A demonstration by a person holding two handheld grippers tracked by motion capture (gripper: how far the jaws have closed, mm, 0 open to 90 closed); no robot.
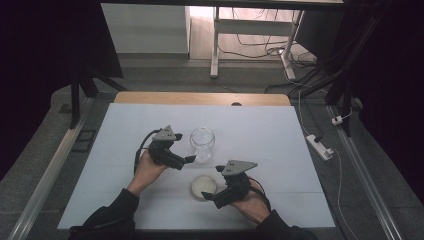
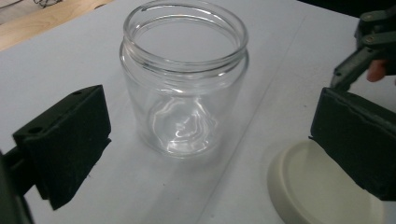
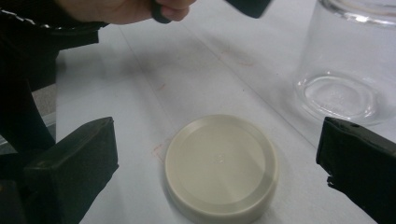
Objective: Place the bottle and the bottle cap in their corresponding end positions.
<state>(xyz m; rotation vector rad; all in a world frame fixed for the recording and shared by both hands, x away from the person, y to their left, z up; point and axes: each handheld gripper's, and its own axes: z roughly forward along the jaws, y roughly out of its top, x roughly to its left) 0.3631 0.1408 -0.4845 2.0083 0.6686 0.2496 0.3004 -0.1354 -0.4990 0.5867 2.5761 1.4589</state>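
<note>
The clear glass jar (image 1: 202,143) is standing upright and open at the centre of the high view; the cream lid (image 1: 203,186) is lying flat just below it, apart from it. The left gripper (image 1: 189,159) is approaching the jar with jaws spread wide. The right gripper (image 1: 206,195) is hovering over the lid, jaws likewise apart. The jar is looking rigid, smooth, breakable and probably slippery: grip across its straight wall below the threaded neck. The lid appears light and stiff, likely plastic: grip across its rim. No label or legible writing is showing; a faint mark at the lid's centre cannot be read.
</note>
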